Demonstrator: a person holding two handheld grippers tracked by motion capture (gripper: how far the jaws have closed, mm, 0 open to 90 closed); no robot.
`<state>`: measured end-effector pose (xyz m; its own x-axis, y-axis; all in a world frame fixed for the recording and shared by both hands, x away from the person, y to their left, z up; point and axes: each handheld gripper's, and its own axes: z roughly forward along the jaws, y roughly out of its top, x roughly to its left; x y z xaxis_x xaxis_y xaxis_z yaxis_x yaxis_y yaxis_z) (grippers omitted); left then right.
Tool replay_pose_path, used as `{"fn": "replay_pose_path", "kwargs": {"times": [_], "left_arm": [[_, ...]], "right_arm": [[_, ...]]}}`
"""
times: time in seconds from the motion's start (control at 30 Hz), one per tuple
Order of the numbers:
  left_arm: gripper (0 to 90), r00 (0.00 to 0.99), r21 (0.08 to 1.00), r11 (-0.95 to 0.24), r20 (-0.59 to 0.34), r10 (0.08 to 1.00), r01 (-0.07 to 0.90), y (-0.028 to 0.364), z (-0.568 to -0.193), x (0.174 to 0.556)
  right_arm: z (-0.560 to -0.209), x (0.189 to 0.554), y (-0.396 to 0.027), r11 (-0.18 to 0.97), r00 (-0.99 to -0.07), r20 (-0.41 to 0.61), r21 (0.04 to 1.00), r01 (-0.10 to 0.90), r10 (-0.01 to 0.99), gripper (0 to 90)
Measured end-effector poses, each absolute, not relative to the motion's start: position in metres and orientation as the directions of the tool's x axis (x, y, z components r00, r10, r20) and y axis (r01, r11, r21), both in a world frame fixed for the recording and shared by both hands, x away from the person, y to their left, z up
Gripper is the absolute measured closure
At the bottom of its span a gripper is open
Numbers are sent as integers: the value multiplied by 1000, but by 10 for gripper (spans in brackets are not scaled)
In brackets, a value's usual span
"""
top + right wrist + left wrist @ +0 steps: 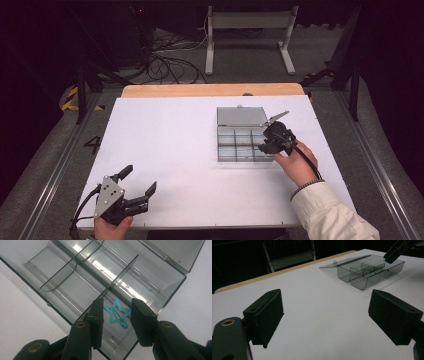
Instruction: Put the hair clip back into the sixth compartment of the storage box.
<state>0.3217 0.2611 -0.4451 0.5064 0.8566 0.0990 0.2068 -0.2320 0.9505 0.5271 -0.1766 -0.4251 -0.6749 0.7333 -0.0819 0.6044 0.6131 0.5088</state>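
Your left tool (pixel 137 192) sits at the counter's (pixel 165 150) near left corner, jaws spread wide with nothing between them. Toward the far right edge, your right tool (pixel 117 312) reaches into the clear divided box (pixel 235 145) — jaws drawn in around a blue star hair clip (pixel 117 314) in a corner compartment.
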Motion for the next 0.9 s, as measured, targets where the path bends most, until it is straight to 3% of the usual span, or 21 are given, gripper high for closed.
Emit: {"fn": "replay_pose_path", "kwargs": {"times": [0.9], "left_arm": [[135, 505, 951, -228, 95, 858, 208, 261, -446, 323]], "right_arm": [[-431, 531, -174, 621, -681, -66, 479, 620, 730, 601]]}}
